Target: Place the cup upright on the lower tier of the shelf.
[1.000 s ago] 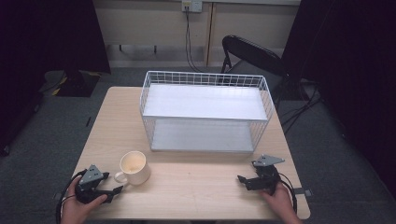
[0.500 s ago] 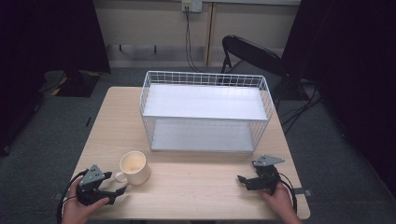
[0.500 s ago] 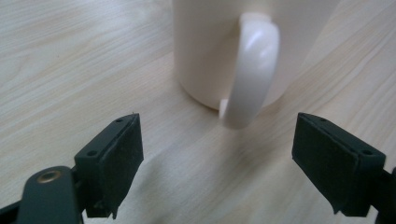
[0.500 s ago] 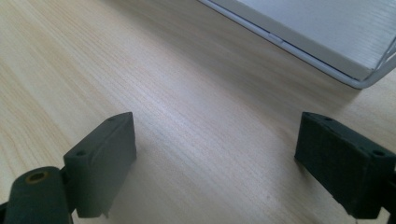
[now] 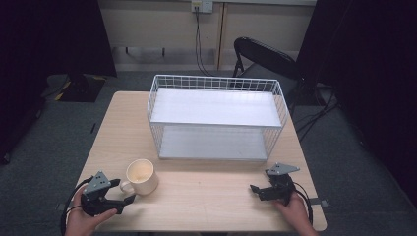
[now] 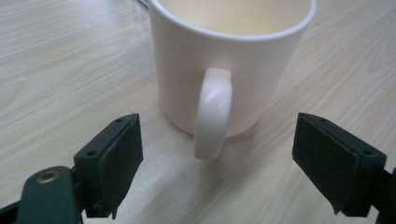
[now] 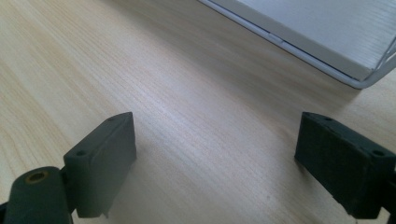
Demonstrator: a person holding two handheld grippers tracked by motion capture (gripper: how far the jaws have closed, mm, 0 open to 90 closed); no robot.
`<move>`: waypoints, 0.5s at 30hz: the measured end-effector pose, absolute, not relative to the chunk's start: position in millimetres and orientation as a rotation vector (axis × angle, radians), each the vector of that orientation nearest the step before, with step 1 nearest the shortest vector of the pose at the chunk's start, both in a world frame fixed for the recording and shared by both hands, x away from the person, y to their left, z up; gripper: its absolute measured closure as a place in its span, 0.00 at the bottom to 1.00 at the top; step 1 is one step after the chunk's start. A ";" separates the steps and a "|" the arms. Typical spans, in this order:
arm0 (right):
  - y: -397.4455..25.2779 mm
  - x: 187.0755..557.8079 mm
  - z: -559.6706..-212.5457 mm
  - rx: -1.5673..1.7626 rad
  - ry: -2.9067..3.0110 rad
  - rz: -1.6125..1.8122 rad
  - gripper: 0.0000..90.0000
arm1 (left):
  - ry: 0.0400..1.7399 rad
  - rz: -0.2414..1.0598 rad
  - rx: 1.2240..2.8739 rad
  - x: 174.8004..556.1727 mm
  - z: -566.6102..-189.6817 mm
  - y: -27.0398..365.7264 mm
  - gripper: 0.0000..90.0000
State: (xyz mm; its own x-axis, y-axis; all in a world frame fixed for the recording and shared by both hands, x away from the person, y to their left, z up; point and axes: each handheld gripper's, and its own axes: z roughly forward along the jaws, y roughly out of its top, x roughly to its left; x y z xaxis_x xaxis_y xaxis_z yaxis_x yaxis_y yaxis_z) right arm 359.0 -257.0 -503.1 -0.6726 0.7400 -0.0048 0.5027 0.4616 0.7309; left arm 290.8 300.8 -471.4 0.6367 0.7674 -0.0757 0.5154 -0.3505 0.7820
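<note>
A cream mug (image 5: 142,176) stands upright on the table (image 5: 206,196), handle toward the left gripper (image 5: 123,191). Both the left gripper and the right gripper (image 5: 253,189) rest low, jaws spread wide, holding nothing.

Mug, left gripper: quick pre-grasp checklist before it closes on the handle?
1. Left gripper open wide enough: ok.
2. Handle lined up between the jaws: ok, roughly centred.
3. Jaws far enough forward to pinch the handle: not ok, it sits just ahead of them.
4. Mug upright on the table: ok.
5. Mug empty: cannot tell, its bottom is hidden.
6. Right gripper out of the way: ok, open near the wire rack.
</note>
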 end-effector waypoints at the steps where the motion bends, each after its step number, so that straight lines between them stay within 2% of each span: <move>1: -257.0 359.0 -503.1 1.056 2.393 1.037 0.13 | 1.003 0.384 2.030 290.9 -471.2 300.8 0.18; 5: -257.0 359.0 -503.1 1.056 2.394 1.037 0.13 | 0.998 0.389 2.002 291.4 -469.7 300.9 0.21; 7: -257.0 359.0 -503.1 1.056 2.394 1.037 0.13 | 0.986 0.394 2.001 292.2 -469.3 301.3 0.27; 15: -257.0 359.0 -503.2 1.056 2.393 1.037 0.13 | 0.983 0.389 1.978 295.1 -470.4 302.3 0.39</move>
